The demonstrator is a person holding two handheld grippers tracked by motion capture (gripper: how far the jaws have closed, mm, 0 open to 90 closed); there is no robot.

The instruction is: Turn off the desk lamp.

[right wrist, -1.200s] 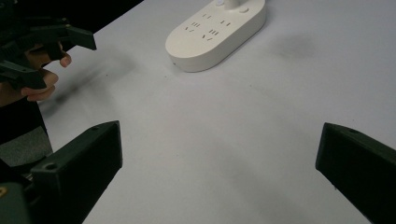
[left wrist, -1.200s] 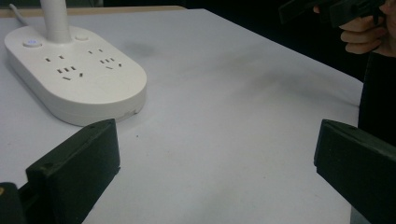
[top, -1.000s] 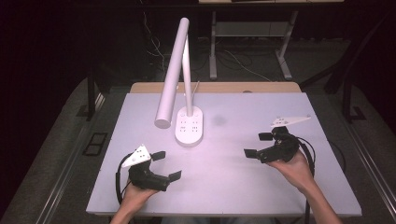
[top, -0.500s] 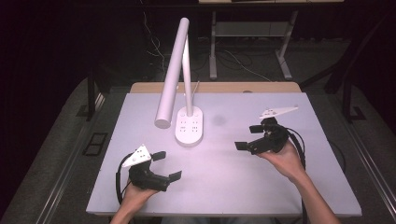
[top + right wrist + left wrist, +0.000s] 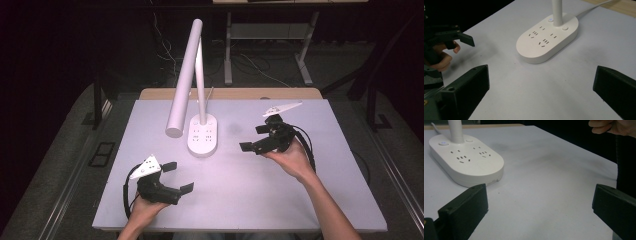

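So, going left to right: your left gripper (image 5: 176,176) sits low at the near-left part of the counter (image 5: 250,190), held in your left hand (image 5: 145,210), with its jaws spread wide and nothing between them. Its grey three-cornered plate points up and to the left, and the cable loops around behind it. From the left gripper view the jaws frame bare counter, with the lamp base off to the upper left.

Next over, the white lamp base (image 5: 203,135) stands on the counter a bit left of centre, toward the far side. It's an oval block with socket slots on top and two small round buttons beside the stem. The lamp arm (image 5: 185,80) leans out from the stem, its round end hanging over the counter just left of the base.

Further right, your right gripper (image 5: 253,137) is up off the counter in your right hand (image 5: 290,157), near the base but clearly apart from it. Its jaws are also wide apart and empty, pointed toward the base, which sits between them in the right gripper view (image 5: 547,41).
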